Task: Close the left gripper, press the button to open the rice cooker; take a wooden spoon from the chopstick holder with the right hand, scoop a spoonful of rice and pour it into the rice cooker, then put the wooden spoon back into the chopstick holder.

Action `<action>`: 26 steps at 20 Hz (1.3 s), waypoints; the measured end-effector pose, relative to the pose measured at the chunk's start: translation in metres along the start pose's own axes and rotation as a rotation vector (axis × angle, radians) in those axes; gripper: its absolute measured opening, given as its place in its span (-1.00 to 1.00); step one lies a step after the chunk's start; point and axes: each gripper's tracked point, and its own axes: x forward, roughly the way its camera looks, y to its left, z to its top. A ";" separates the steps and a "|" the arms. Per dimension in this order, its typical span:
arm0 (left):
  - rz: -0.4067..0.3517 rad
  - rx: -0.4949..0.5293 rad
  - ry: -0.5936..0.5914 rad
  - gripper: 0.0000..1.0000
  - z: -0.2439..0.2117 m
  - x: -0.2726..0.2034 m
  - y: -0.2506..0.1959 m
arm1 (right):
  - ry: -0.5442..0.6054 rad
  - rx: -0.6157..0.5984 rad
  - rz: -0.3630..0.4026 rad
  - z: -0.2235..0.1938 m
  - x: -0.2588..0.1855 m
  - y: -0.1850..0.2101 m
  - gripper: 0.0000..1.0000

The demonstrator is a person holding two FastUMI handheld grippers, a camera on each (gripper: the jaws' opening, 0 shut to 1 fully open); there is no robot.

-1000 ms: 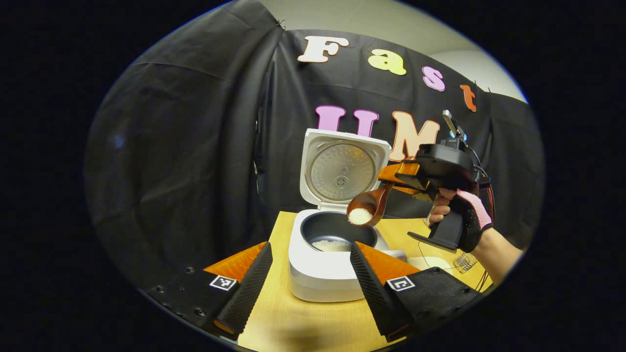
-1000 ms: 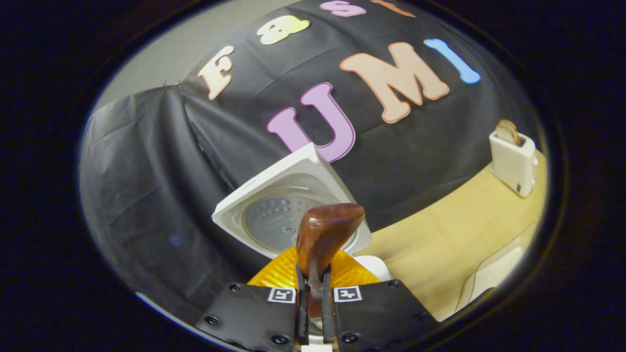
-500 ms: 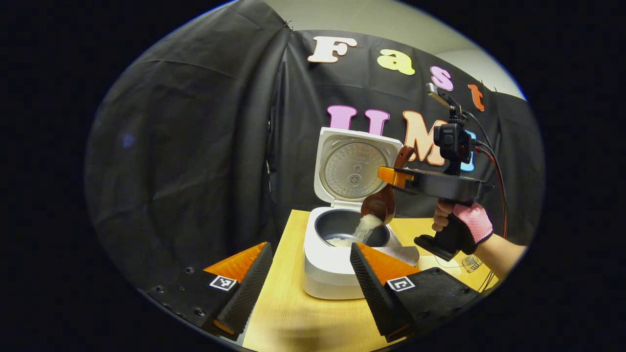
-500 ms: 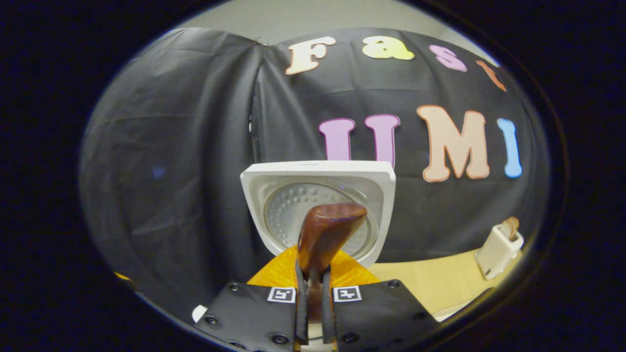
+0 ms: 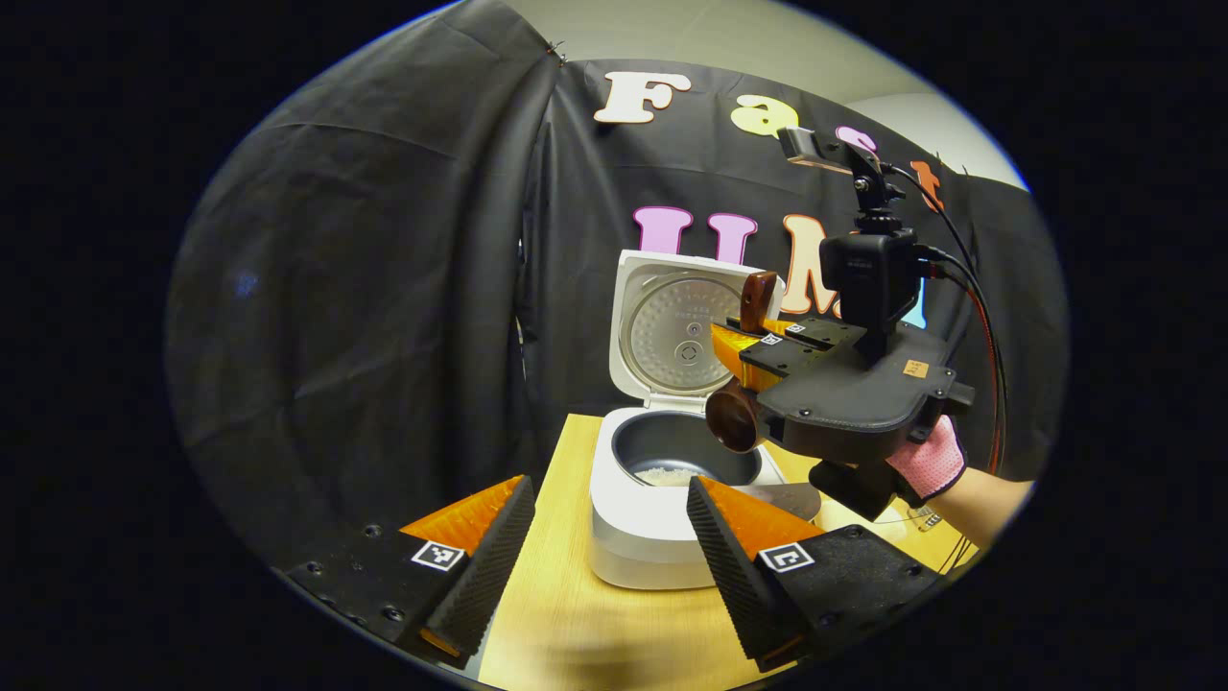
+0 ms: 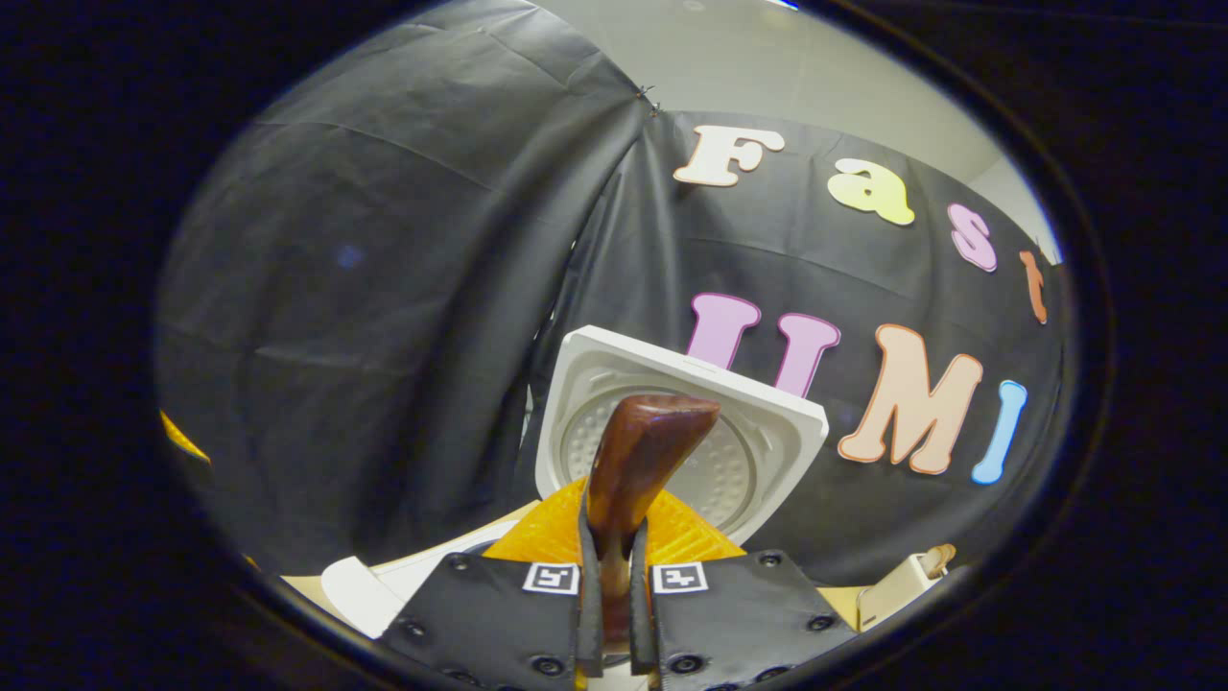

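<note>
The white rice cooker (image 5: 641, 537) stands on the wooden table with its lid (image 5: 683, 331) raised, and a little rice (image 5: 666, 473) lies in its dark pot. My right gripper (image 5: 741, 353) hovers just right of the pot, shut on the handle of the brown wooden spoon (image 5: 734, 425). The spoon's bowl is tipped over above the pot's right rim and looks empty. In the right gripper view, that gripper (image 6: 614, 566) clamps the spoon handle (image 6: 648, 446) in front of the lid (image 6: 767, 432). My left gripper (image 5: 604, 542) stays open, low in front of the cooker, holding nothing.
A hand in a pink glove (image 5: 929, 459) holds the right gripper. The white chopstick holder (image 6: 892, 593) stands at the lower right of the right gripper view. Light wooden table (image 5: 566, 633) runs toward me in front of the cooker. Black cloth walls stand behind and to the left.
The right gripper rolled over and rose slightly; the spoon tipped and its rice fell into the pot, leaving the bowl empty. The left gripper stayed still and open.
</note>
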 end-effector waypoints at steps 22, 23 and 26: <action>-0.169 0.039 -0.003 0.89 0.014 0.022 -0.105 | 0.160 0.599 -0.579 -0.111 -0.202 -0.420 -0.77; -0.169 0.041 -0.001 0.90 0.014 0.023 -0.111 | 0.170 0.575 -0.592 -0.120 -0.213 -0.432 -0.77; -0.168 0.052 0.002 0.89 0.014 0.024 -0.127 | 0.210 0.501 -0.588 -0.149 -0.237 -0.460 -0.77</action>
